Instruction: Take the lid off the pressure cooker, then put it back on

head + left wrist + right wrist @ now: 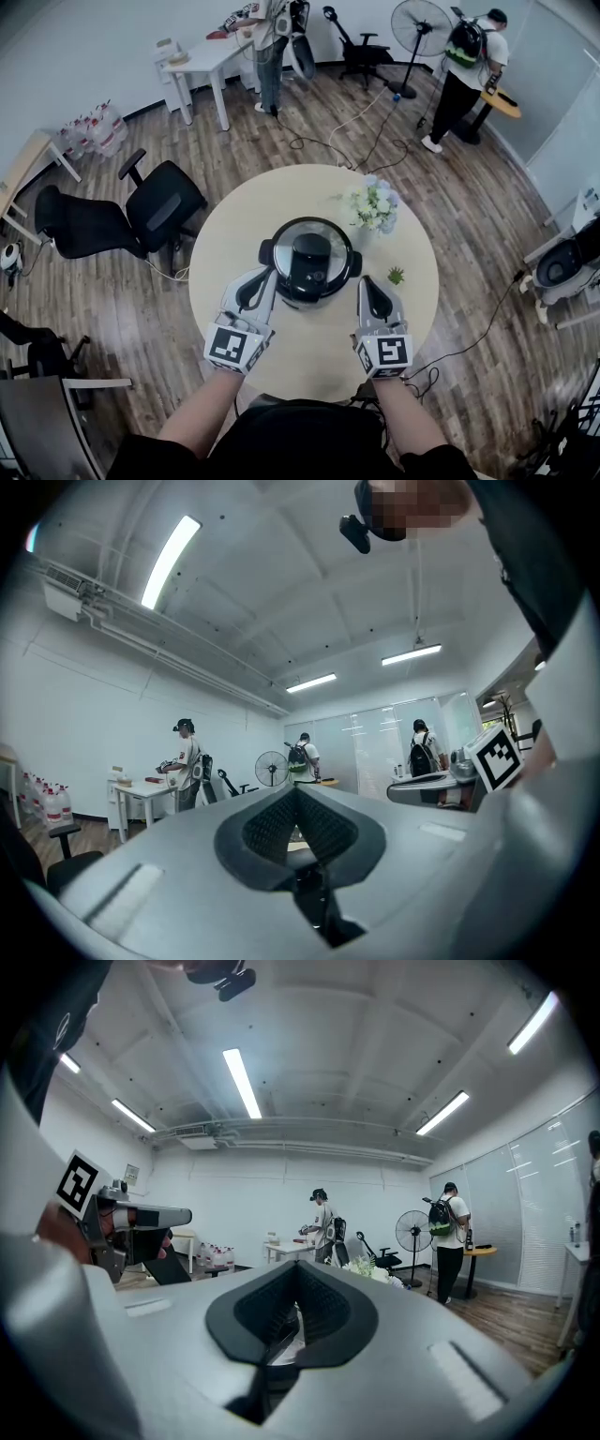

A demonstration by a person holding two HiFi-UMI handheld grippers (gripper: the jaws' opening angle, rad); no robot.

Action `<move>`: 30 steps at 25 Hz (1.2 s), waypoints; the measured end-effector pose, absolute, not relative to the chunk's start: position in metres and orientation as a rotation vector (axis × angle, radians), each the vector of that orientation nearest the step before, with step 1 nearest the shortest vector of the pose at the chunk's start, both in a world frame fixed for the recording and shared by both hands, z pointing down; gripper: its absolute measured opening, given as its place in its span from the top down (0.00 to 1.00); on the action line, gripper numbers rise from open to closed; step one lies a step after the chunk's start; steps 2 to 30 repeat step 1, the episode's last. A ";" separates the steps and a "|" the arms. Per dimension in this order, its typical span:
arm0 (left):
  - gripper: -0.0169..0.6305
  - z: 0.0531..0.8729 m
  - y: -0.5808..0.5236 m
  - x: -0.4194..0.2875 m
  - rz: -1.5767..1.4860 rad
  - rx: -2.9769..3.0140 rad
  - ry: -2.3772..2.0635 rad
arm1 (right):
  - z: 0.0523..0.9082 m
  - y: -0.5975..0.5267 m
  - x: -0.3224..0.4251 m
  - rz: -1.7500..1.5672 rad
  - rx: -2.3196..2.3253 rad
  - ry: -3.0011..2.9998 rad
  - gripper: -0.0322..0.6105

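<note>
A round black-and-silver pressure cooker [310, 260], with its black lid [311, 251] on, was seen mid-frame on a round beige wooden table [272, 202]. The left gripper [266, 276] and right gripper [365, 282] were held just below it, each with jaws closed together on nothing.

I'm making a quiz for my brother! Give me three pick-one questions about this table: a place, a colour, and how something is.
1. Where are the flowers? A on the table beside the cooker; B on the floor; C on a chair.
2. What colour is the lid? A red; B black; C yellow.
3. The left gripper and right gripper are: A both shut; B both open; C holding the lid.
Answers: 1A, they stand by the cooker; 2B, its top looks black; 3A, each gripper view shows jaws together.
</note>
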State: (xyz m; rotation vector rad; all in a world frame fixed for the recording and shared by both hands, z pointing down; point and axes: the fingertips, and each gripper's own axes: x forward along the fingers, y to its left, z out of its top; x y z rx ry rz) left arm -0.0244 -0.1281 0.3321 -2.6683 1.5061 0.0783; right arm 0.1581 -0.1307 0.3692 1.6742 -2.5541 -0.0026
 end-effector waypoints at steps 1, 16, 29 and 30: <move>0.97 0.331 -0.128 -0.024 0.079 -2.669 1.505 | 0.369 -0.131 0.158 -0.006 1.672 -2.556 0.94; 0.97 0.331 -0.128 -0.024 0.079 -2.669 1.505 | 0.369 -0.131 0.158 -0.006 1.672 -2.556 0.94; 0.97 0.331 -0.128 -0.024 0.079 -2.669 1.505 | 0.369 -0.131 0.158 -0.006 1.672 -2.556 0.94; 0.97 0.331 -0.128 -0.024 0.079 -2.669 1.505 | 0.369 -0.131 0.158 -0.006 1.672 -2.556 0.94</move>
